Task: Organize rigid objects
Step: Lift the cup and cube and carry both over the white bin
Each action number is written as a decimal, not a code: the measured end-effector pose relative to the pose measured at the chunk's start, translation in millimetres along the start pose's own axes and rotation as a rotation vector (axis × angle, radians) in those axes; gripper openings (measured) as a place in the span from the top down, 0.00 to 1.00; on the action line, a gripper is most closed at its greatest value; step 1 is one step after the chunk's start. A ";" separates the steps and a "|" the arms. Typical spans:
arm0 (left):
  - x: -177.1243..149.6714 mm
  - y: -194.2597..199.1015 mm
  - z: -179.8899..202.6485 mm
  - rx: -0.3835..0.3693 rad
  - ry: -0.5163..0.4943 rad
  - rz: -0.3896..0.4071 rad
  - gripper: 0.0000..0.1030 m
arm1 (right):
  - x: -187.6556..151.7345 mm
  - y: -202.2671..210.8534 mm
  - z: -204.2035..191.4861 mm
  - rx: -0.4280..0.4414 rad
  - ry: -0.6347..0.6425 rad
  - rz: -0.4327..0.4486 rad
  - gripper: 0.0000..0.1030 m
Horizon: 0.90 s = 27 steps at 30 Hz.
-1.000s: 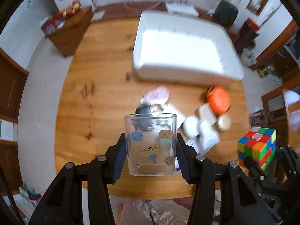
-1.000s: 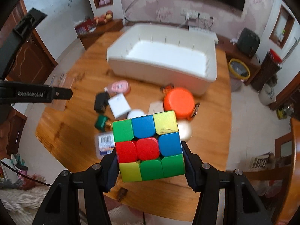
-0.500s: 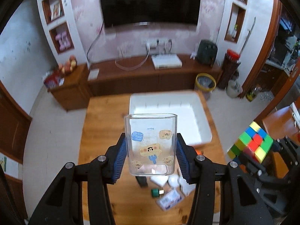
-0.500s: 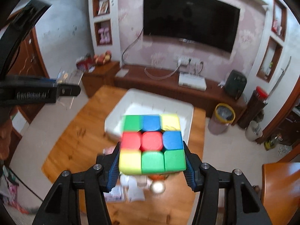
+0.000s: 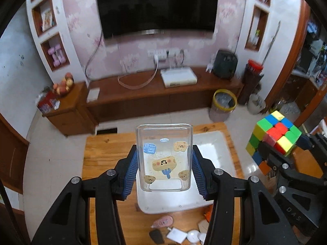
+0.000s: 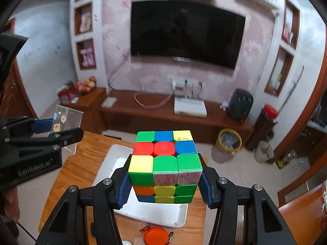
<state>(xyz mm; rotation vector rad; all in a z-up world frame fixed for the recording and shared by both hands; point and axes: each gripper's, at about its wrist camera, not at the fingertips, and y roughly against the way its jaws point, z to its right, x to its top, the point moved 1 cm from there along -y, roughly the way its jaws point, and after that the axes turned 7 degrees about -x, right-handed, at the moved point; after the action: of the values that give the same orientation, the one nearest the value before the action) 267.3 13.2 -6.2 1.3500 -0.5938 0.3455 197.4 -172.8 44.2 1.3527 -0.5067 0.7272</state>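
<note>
My left gripper (image 5: 164, 172) is shut on a clear plastic cup (image 5: 164, 157) with cartoon stickers, held high above the white bin (image 5: 212, 145) on the wooden table (image 5: 102, 153). My right gripper (image 6: 165, 180) is shut on a multicoloured puzzle cube (image 6: 164, 165), also high above the white bin (image 6: 114, 163). The cube also shows at the right of the left wrist view (image 5: 273, 136), and the cup at the left of the right wrist view (image 6: 65, 120). Both bin interiors look empty where visible.
Small items lie on the table in front of the bin: a pink case (image 5: 163, 221), a white box (image 5: 176, 233), a dark item (image 5: 156, 236), an orange round case (image 6: 156, 235). A TV cabinet (image 5: 159, 94) and a yellow-rimmed waste bin (image 5: 223, 104) stand beyond.
Both grippers have risen and tilted up with the cup and the cube still held. The table and bin have dropped low in both views and the TV wall now fills them.
</note>
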 end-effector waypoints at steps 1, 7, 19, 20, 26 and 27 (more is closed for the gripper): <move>-0.5 -19.4 -3.2 -0.004 0.009 -0.030 0.49 | 0.6 -17.0 -1.1 -0.006 -0.009 -0.030 0.46; -18.0 -135.3 -10.8 0.020 0.019 -0.204 0.49 | -24.3 -139.2 -7.5 -0.031 -0.054 -0.246 0.46; -68.8 -254.2 2.4 0.057 -0.056 -0.426 0.49 | -131.4 -251.2 -38.0 -0.011 -0.034 -0.539 0.46; -69.3 -257.6 2.4 0.053 -0.054 -0.432 0.49 | -135.4 -255.1 -38.8 -0.010 -0.031 -0.550 0.46; -83.7 -269.7 4.5 0.019 -0.018 -0.494 0.48 | -145.9 -270.4 -34.4 -0.008 -0.041 -0.586 0.46; -86.1 -269.4 5.6 0.015 -0.016 -0.500 0.48 | -145.2 -271.0 -34.0 -0.009 -0.038 -0.586 0.46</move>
<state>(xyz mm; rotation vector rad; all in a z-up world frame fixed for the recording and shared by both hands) 347.0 -37.6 -272.8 1.4644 -0.2500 -0.0679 291.2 -180.0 -250.5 1.4130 -0.1232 0.2173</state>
